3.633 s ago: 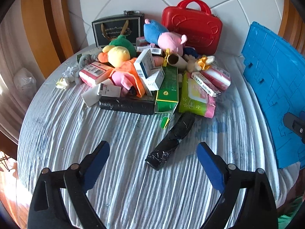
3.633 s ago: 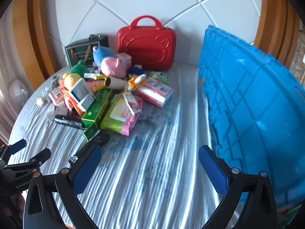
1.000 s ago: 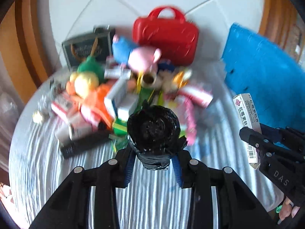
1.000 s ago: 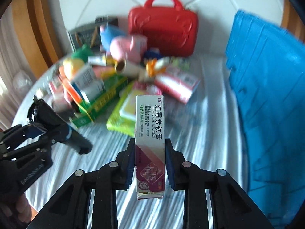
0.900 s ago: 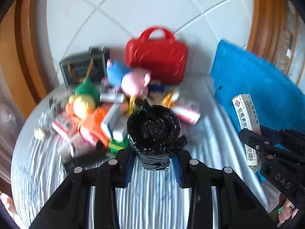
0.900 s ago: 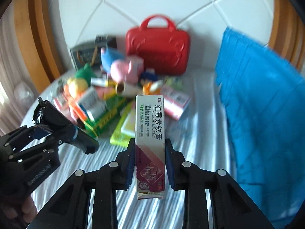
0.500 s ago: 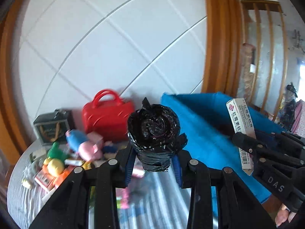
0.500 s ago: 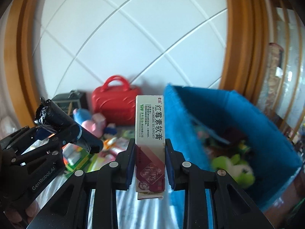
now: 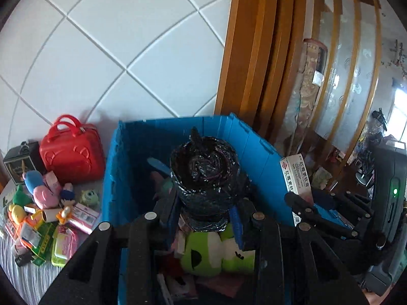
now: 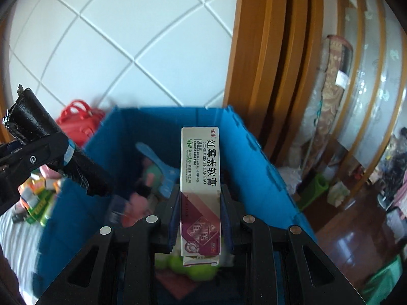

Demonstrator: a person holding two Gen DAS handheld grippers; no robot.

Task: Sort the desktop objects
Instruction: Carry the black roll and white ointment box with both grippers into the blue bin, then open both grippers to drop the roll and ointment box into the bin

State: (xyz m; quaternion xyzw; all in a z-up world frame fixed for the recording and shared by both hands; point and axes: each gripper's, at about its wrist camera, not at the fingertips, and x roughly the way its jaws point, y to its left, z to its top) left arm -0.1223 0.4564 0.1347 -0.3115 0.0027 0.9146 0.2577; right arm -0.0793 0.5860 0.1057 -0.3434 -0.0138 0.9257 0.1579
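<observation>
My left gripper (image 9: 203,211) is shut on a black roll of plastic bags (image 9: 206,175) and holds it above the open blue bin (image 9: 114,178). My right gripper (image 10: 199,218) is shut on a white and maroon ointment box (image 10: 199,178), also above the bin (image 10: 76,203). The box shows in the left wrist view (image 9: 296,178) at the right, and the black roll shows in the right wrist view (image 10: 51,147) at the left. A green plush toy (image 9: 203,254) and other items lie inside the bin.
A pile of toys and boxes (image 9: 45,218) lies on the striped cloth left of the bin, with a red case (image 9: 72,152) and a dark gift bag (image 9: 17,162) against the tiled wall. Wooden frames (image 9: 254,50) stand behind the bin.
Both grippers have lifted their objects off the table and swung right, from facing the pile to hanging over the open blue bin. Both stay shut.
</observation>
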